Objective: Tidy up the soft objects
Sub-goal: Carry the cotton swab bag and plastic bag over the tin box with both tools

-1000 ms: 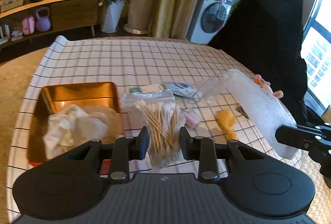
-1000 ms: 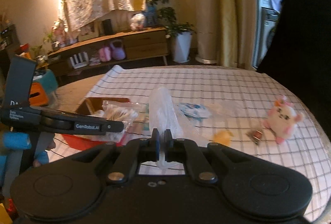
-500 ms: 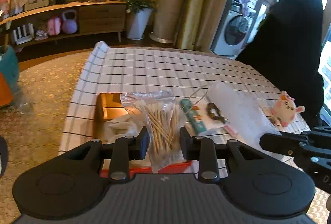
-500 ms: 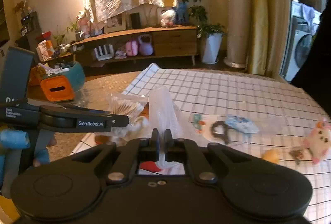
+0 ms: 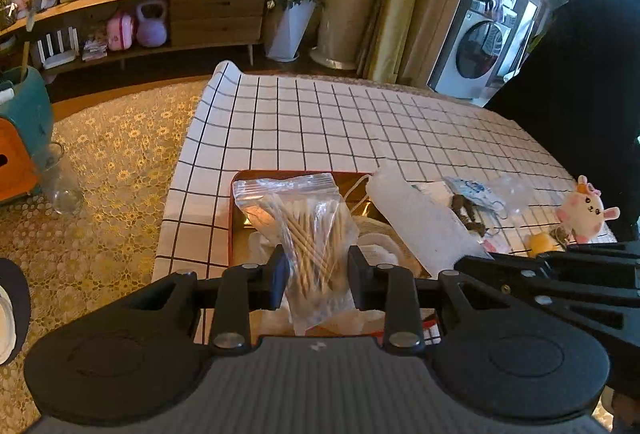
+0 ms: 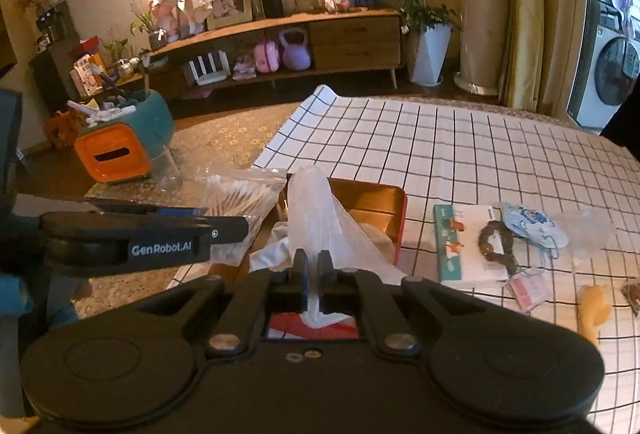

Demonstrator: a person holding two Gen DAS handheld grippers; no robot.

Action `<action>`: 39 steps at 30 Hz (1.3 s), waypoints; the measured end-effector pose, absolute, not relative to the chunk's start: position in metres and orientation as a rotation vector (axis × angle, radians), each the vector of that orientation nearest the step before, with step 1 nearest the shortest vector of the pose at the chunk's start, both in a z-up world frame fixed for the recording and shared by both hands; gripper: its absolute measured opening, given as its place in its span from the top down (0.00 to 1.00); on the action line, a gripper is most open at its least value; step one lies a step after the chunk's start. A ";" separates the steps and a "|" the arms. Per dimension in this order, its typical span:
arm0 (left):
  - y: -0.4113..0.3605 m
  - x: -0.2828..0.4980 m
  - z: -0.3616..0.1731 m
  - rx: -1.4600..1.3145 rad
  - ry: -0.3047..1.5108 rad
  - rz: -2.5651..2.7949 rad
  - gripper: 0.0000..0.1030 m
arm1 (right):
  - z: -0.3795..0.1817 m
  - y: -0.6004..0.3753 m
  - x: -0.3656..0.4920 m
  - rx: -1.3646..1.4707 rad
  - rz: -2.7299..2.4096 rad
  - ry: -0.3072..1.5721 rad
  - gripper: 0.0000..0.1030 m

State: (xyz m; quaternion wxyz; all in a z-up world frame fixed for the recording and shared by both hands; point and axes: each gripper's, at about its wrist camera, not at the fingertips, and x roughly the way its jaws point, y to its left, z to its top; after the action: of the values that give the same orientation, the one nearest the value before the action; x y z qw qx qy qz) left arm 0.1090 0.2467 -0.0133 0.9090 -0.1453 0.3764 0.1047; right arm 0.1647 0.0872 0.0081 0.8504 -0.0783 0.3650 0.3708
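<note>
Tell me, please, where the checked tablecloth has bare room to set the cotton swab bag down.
Bare cloth lies beyond the tray, toward the far table edge. Crowded: inside the tray, and right of it around the booklet, face mask and plush toy.

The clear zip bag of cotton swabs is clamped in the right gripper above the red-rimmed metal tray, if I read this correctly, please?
Not quite: the left gripper, not the right, clamps the clear zip bag of cotton swabs above the red-rimmed metal tray, as the left wrist view shows. The right gripper pinches a crumpled translucent plastic bag.
</note>
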 end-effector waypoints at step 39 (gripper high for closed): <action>0.254 0.154 -0.090 -0.301 0.898 0.187 0.69 | -0.081 0.124 0.234 -0.143 0.672 0.967 0.81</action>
State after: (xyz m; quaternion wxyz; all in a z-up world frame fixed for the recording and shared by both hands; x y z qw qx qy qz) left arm 0.1538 0.2539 -0.0899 0.8857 -0.1447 0.4318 0.0901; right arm 0.2341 0.1241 -0.0812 0.8292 -0.0675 0.4556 0.3167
